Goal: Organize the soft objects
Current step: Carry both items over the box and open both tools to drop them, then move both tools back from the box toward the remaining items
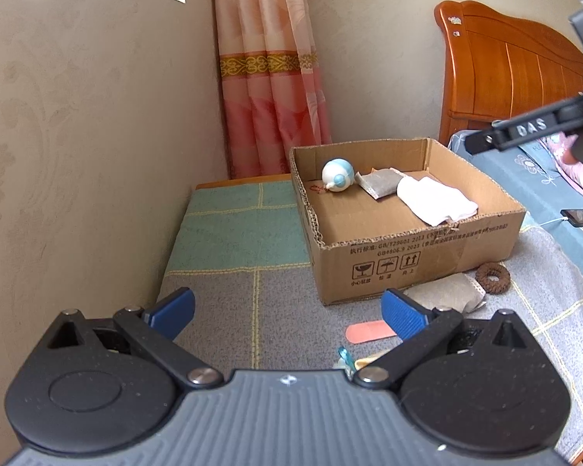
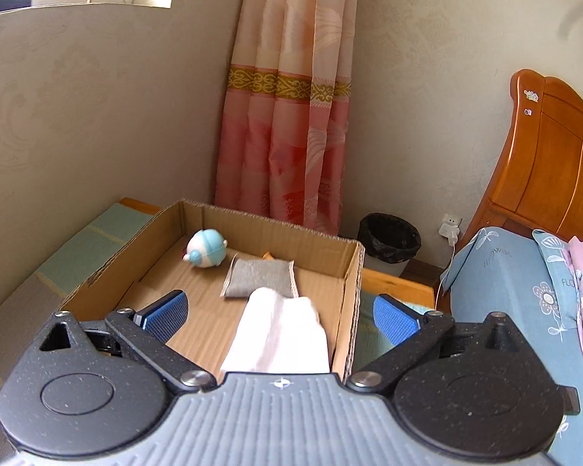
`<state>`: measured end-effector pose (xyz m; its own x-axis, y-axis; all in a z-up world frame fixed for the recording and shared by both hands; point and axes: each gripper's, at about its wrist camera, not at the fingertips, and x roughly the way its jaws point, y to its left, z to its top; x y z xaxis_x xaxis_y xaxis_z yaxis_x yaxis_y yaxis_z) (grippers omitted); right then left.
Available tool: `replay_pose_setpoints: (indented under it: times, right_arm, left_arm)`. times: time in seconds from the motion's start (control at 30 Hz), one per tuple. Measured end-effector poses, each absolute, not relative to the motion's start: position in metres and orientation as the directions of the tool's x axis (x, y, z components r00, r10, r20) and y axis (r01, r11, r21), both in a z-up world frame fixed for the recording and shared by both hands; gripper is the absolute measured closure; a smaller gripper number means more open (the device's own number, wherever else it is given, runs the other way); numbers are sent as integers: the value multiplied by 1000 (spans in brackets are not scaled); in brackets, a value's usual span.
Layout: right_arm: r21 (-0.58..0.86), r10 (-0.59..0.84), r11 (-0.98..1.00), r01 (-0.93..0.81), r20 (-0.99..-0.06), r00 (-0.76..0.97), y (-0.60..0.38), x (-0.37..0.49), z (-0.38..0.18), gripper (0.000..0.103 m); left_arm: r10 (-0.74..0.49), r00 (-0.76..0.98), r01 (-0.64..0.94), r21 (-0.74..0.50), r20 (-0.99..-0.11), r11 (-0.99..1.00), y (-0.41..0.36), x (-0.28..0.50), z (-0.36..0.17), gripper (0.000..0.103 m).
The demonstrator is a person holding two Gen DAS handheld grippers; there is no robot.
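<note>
A cardboard box (image 1: 416, 256) stands on a patchwork-covered table (image 1: 245, 229). In it lie a blue-white round plush toy (image 1: 337, 174), a grey pouch (image 1: 381, 182) and a folded white cloth (image 1: 439, 200). In front of the box lie a grey pouch (image 1: 447, 293), a brown scrunchie (image 1: 493, 277), a pink strip (image 1: 371, 331) and a small blue clip (image 1: 345, 357). My left gripper (image 1: 287, 310) is open and empty above the table, in front of the box. My right gripper (image 2: 280, 312) is open and empty above the box (image 2: 349, 310), over the white cloth (image 2: 280, 334); the plush toy (image 2: 206, 248) and grey pouch (image 2: 260, 277) lie beyond it.
A wall runs along the left (image 1: 77, 155). A pink curtain (image 1: 272, 77) hangs behind the table. A bed with a wooden headboard (image 1: 505, 70) and a blue cover (image 2: 517, 291) is on the right, with a phone (image 1: 581, 217) on it. A black bin (image 2: 388, 240) stands on the floor.
</note>
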<state>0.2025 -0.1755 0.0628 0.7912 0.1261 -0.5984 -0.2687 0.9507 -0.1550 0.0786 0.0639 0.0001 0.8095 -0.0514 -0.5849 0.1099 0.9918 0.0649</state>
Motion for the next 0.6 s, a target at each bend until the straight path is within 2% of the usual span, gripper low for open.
replay_pose_setpoints:
  times: [0.3, 0.6]
  right_arm:
    - [-140, 78, 968, -210, -623, 778, -194, 153, 31, 0]
    - [-99, 15, 987, -125, -721, 693, -202, 152, -38, 0]
  left_arm:
    - [-73, 800, 142, 69, -596, 988, 58, 73, -2, 1]
    - [-73, 779, 161, 86, -622, 983, 50, 72, -7, 1]
